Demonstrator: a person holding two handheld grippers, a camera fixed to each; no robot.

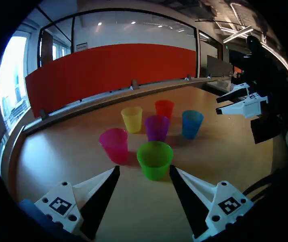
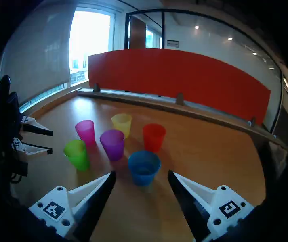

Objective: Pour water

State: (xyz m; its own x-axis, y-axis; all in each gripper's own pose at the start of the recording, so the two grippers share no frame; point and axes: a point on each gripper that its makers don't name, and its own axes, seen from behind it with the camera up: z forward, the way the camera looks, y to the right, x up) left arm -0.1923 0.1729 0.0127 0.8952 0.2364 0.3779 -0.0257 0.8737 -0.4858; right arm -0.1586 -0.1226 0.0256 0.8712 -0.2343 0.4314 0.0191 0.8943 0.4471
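Several plastic cups stand upright in a cluster on the wooden table (image 1: 224, 161): green (image 1: 155, 159), pink (image 1: 114, 144), purple (image 1: 156, 128), yellow (image 1: 132, 119), red (image 1: 164, 109) and blue (image 1: 192, 124). My left gripper (image 1: 144, 171) is open, its tips either side of the green cup and just short of it. My right gripper (image 2: 141, 174) is open just short of the blue cup (image 2: 144, 167), which seems to hold a little water. The right gripper (image 1: 220, 105) shows at the right edge of the left gripper view, the left gripper (image 2: 50, 141) at the left edge of the right gripper view.
A long red partition (image 1: 115, 68) stands along the table's far edge, with glass walls behind. Bright windows (image 2: 89, 42) light one end of the table. Bare tabletop surrounds the cup cluster.
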